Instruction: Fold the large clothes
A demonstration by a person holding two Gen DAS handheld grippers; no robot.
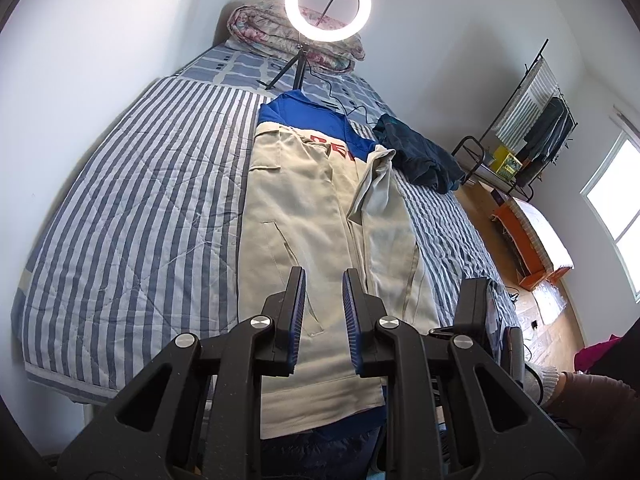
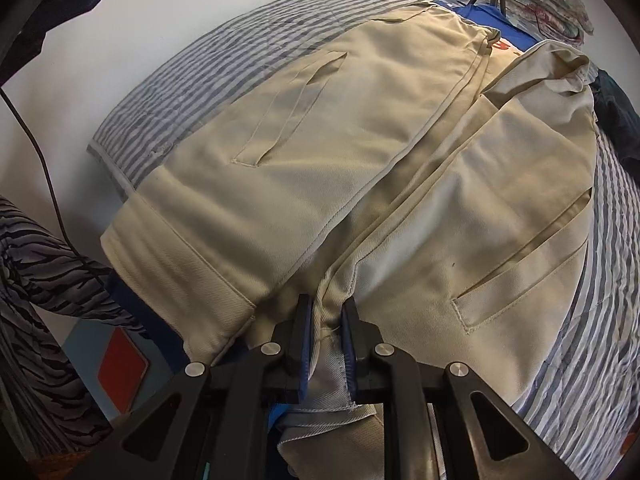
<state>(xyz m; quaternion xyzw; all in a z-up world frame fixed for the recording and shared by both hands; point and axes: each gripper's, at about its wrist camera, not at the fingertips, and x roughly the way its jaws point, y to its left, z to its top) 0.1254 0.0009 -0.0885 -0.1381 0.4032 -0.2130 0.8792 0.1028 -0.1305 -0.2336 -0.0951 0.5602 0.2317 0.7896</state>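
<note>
Red lettering on the blue garment (image 1: 320,120) is unreadable; right fingers (image 2: 347,336) pinch the beige jacket (image 2: 320,160), left fingers (image 1: 296,304) empty, narrowly apart.

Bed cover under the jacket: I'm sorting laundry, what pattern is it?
Blue-grey and white stripes on the bed cover, clearest in the left wrist view.

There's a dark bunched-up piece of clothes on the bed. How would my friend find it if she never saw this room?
Start at the striped bed and find the long beige jacket spread down its middle. Look past the jacket's far end toward the side with the clothes rack. There lies the dark teal garment, crumpled in a heap, unlike the flat beige jacket and the bright blue top beside it.
</note>
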